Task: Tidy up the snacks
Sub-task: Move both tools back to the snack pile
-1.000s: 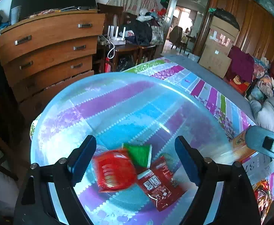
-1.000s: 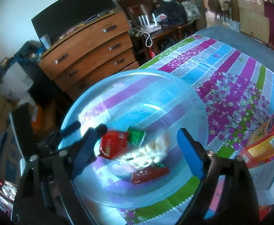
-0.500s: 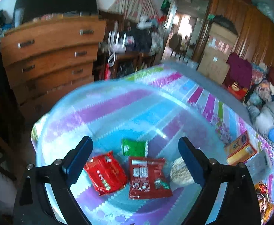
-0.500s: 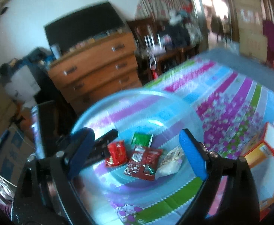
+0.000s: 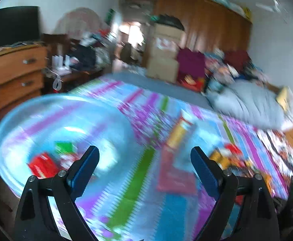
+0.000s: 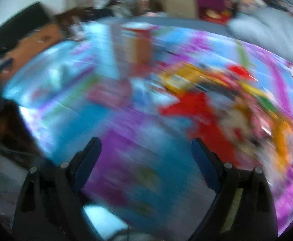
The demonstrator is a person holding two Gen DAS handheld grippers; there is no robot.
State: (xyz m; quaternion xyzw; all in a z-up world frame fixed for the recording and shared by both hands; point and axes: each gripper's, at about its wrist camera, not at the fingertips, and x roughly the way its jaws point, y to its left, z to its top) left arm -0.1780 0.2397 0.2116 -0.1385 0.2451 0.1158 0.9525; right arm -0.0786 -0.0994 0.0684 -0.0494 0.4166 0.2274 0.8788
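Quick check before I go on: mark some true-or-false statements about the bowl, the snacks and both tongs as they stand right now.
1. The left tongs hold a snack. False: open, nothing between the fingers.
2. A red packet lies in the clear bowl. True.
3. The right tongs are open and empty. True.
4. The bowl sits on a bare wooden floor. False: it sits on the striped cloth.
5. Loose snacks lie on the cloth outside the bowl. True.

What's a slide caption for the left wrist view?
Open left tongs hang empty over the striped cloth, beside the clear bowl of snack packets.
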